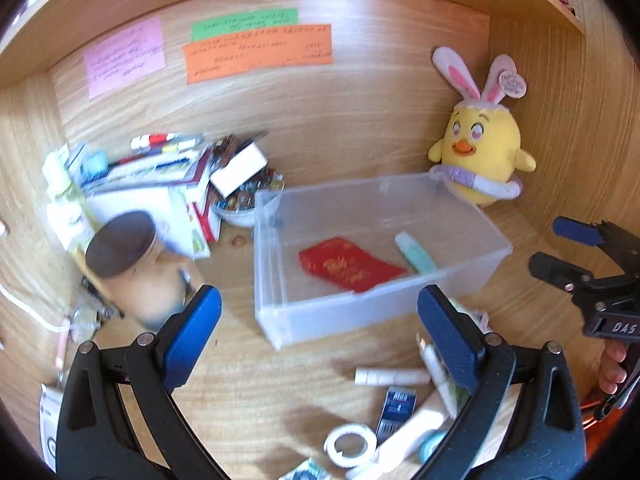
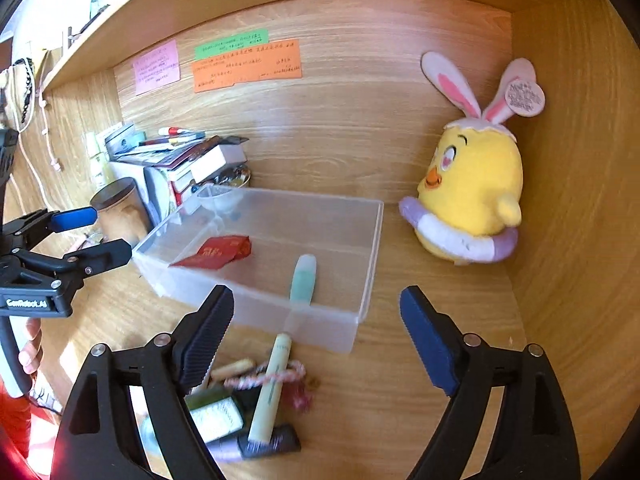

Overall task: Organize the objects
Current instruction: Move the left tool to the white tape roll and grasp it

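Note:
A clear plastic bin stands on the wooden desk. It holds a red envelope and a teal tube. My left gripper is open and empty, hovering in front of the bin's near wall; it also shows in the right wrist view. My right gripper is open and empty, just in front of the bin above a pale green tube; it also shows in the left wrist view. Loose items lie in front of the bin: a white tube, a tape roll, a blue packet.
A yellow chick plush sits in the back right corner. A brown-lidded jar, stacked books and boxes and a bowl of beads crowd the left. Sticky notes hang on the back wall.

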Demonstrator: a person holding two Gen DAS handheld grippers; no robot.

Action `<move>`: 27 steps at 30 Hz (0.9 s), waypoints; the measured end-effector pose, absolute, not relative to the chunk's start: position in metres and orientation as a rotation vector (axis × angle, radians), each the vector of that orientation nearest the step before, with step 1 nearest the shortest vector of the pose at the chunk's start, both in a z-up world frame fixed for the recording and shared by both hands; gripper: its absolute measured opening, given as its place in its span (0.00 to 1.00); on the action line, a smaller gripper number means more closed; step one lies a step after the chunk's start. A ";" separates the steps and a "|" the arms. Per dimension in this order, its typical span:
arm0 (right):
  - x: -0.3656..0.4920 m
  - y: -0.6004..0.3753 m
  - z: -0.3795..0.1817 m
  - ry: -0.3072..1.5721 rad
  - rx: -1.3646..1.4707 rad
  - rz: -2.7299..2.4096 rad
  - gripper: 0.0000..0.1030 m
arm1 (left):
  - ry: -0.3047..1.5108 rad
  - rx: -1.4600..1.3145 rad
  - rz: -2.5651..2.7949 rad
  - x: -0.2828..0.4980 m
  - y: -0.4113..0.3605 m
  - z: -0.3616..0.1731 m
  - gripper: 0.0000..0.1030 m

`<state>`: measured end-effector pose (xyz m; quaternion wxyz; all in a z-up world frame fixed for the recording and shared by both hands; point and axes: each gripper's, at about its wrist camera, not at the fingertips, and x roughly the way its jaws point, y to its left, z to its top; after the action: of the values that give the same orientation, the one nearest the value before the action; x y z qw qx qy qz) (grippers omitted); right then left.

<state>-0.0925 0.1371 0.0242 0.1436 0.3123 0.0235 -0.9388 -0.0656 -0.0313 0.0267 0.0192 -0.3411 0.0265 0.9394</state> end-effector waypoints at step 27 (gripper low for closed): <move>-0.080 0.136 -0.060 -0.015 1.225 -2.528 0.38 | -0.100 -1.312 2.789 -0.010 -0.040 -0.062 0.74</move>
<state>-0.0796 0.1359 -0.0603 0.1652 0.4302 -0.0051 -0.8875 -0.0104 -0.0400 -0.0620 0.0288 -0.4252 -0.0325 0.9041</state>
